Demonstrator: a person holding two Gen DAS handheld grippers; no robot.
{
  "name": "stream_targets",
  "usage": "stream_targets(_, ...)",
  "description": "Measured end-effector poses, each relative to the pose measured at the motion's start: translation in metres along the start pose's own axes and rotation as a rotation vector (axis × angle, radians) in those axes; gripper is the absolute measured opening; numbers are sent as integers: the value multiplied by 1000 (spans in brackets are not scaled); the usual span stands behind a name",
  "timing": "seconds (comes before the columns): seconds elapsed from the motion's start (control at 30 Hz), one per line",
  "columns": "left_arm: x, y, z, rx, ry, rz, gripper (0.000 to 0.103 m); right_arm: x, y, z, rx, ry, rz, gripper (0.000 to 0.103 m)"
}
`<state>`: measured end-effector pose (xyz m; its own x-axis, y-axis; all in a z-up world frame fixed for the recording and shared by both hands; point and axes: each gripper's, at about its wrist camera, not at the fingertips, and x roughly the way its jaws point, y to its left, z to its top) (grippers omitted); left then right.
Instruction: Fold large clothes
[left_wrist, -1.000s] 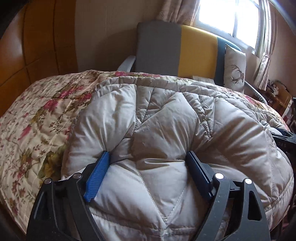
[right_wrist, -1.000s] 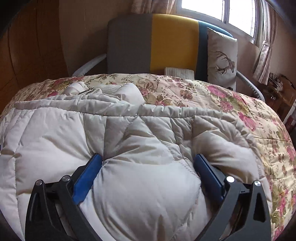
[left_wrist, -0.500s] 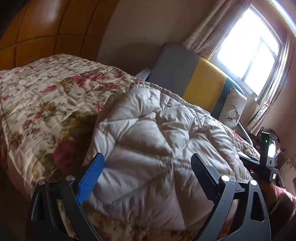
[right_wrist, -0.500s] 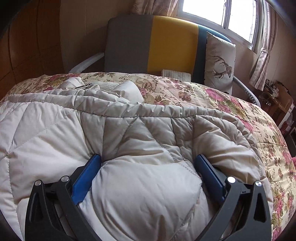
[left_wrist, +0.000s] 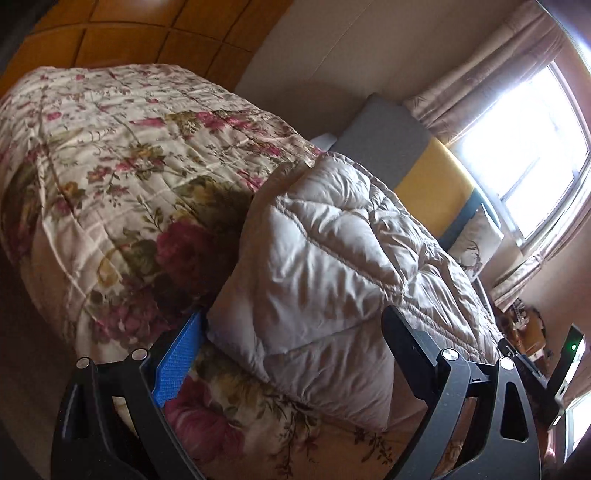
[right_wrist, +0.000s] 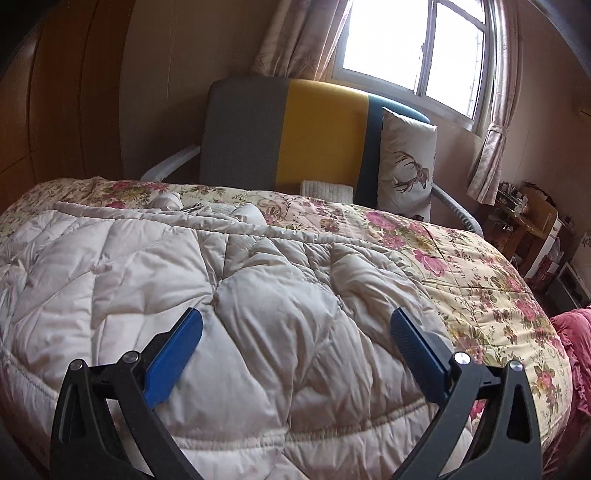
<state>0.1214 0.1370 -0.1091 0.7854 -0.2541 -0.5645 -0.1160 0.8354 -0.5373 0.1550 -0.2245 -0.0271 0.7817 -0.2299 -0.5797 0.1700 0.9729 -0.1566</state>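
A large beige quilted down coat (right_wrist: 192, 280) lies spread on the floral bedspread (right_wrist: 480, 280). In the left wrist view the coat (left_wrist: 332, 266) runs away from me, its near edge on the bed's front. My left gripper (left_wrist: 291, 328) is open, its blue-padded fingers (left_wrist: 177, 358) apart on either side of the coat's near corner, holding nothing. My right gripper (right_wrist: 295, 325) is open just above the coat's near edge, its blue pads (right_wrist: 173, 350) wide apart and clear of the fabric. The right gripper's body also shows at the right edge of the left wrist view.
A grey, yellow and teal chair back (right_wrist: 295, 136) stands behind the bed with a deer-print cushion (right_wrist: 406, 166). A bright window (right_wrist: 413, 44) with curtains is behind. Wooden wardrobe panels (left_wrist: 147, 33) are at left. A cluttered wooden shelf (right_wrist: 524, 218) stands at right.
Both grippers have let go of the coat and pulled back. The left one drew away and tilted first; the right one lifted off in the last half second.
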Motion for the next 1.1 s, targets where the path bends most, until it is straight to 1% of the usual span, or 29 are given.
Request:
stream_targets(0.07,-1,2,-5,-32,14,-29,93,9,-1,-13,7,32,-7,101)
stream_targets(0.13,-1,6,-10,-78,34,-77,93,21,-1,-28,28,58,25,101)
stream_targets(0.17,1,7,-14,-111,56,-118,93,22,-2,-33,43,36,27,101)
stream_targets(0.2,4,7,-16,-126,76,-141,93,20,-2,-37,49,11,24,101)
stream_targets(0.27,10,4,-20,-137,117,-205,93,16,0,-41,46,-22,12,101)
stream_targets(0.33,16,1,-22,-156,135,-243,93,14,-1,-44,55,-41,15,101)
stream_targets(0.4,23,0,-22,-183,136,-286,93,13,-1,-45,65,-46,24,101)
stream_targets(0.47,31,2,-21,-231,126,-305,89,13,0,-45,66,-46,25,101)
stream_targets(0.6,45,17,-16,-374,75,-351,86,13,-1,-45,66,-48,25,101)
stream_targets(0.67,49,17,-11,-417,47,-347,85,13,0,-46,64,-49,23,101)
stream_targets(0.7,51,14,-8,-422,38,-338,84,13,0,-46,63,-48,22,101)
stream_targets(0.73,51,13,-5,-423,33,-330,76,13,0,-46,63,-49,21,101)
stream_targets(0.77,53,12,-3,-421,32,-317,57,13,-1,-46,64,-50,21,101)
stream_targets(0.87,59,11,1,-414,55,-318,34,12,0,-47,66,-52,22,101)
stream_targets(0.93,52,9,5,-371,49,-315,25,10,1,-48,65,-51,21,101)
stream_targets(0.97,45,5,9,-329,40,-310,22,7,1,-49,63,-51,15,101)
stream_targets(1.03,27,-1,12,-257,18,-334,20,-1,6,-52,44,-42,6,101)
stream_targets(1.1,10,-6,16,-189,-1,-357,19,-13,8,-51,21,-9,20,101)
